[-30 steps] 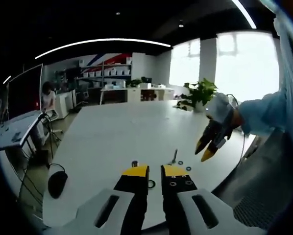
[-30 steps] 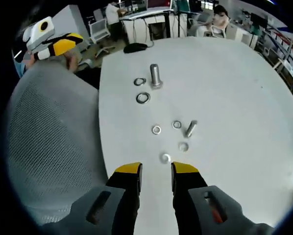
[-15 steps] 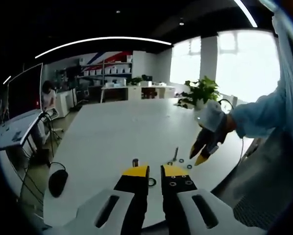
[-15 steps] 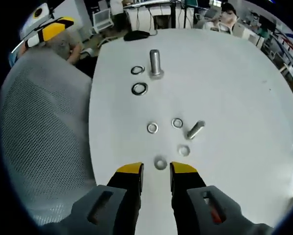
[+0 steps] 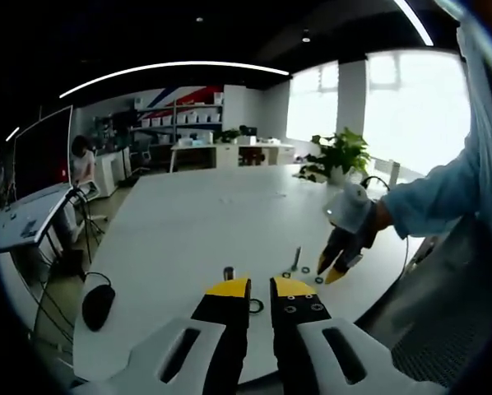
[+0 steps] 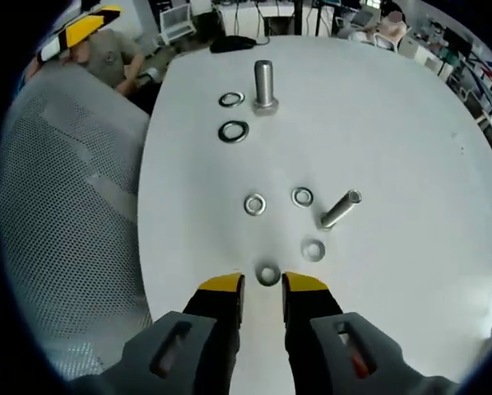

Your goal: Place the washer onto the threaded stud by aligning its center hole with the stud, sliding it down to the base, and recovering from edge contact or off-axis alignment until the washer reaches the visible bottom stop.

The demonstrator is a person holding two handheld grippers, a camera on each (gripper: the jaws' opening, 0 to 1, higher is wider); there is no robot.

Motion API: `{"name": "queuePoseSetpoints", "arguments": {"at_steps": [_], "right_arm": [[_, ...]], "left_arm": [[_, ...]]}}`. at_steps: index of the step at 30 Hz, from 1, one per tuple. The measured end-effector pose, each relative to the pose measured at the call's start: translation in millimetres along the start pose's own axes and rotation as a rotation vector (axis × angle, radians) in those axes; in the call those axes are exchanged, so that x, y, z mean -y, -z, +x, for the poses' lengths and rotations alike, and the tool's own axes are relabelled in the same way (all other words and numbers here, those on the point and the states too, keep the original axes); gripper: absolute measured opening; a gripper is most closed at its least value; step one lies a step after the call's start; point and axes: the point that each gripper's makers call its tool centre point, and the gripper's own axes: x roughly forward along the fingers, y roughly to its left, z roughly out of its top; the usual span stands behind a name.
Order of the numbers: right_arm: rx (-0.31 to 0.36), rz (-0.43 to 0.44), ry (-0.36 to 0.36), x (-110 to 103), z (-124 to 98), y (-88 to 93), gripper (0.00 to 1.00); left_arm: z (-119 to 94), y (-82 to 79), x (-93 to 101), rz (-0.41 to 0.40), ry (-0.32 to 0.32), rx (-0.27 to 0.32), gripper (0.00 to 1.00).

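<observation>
Right hand-held gripper (image 6: 262, 286), jaws apart, hovered right at a washer (image 6: 268, 274) to grab it for the stud (image 6: 264, 85) at 12 o'clock.

White table (image 6: 410, 123) carries loose hardware. Upright threaded stud (image 6: 264, 85) at 12 o'clock in right gripper view; two large washers just beside it at its 8 o'clock, the nearer one (image 6: 230, 99) and a darker one (image 6: 233, 131). Mid-table: two small washers (image 6: 255, 203) (image 6: 302, 197), a bolt lying on its side (image 6: 338, 209) at 3 o'clock of them. Nearer: a washer (image 6: 313, 250) and another (image 6: 268, 275). Black mouse (image 5: 97, 304) at the table's edge, 9 o'clock in left gripper view.
</observation>
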Motion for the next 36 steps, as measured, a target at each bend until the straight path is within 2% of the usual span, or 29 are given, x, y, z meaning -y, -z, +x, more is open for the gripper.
{"name": "queuePoseSetpoints", "arguments": {"at_steps": [9,17,20,36], "right_arm": [[-0.024,-0.007,0.011,3.5,3.7,5.5,0.17],[-0.013,-0.023,0.016,3.4,5.4,1.1,0.18],[-0.017,-0.061,0.036,5.5,6.2,1.1,0.15],[-0.007,-0.047,0.038,6.6,3.2,-2.1,0.14]], "left_arm": [[-0.2,-0.1,-1.2,-0.001,-0.005,0.000,0.07],[-0.1,0.3,-1.4,-0.003,-0.005,-0.002,0.07],[-0.1,0.2,-1.7,-0.004,-0.007,-0.001,0.07],[-0.3,-0.5,-1.8,-0.005,-0.006,0.002,0.07]]}}
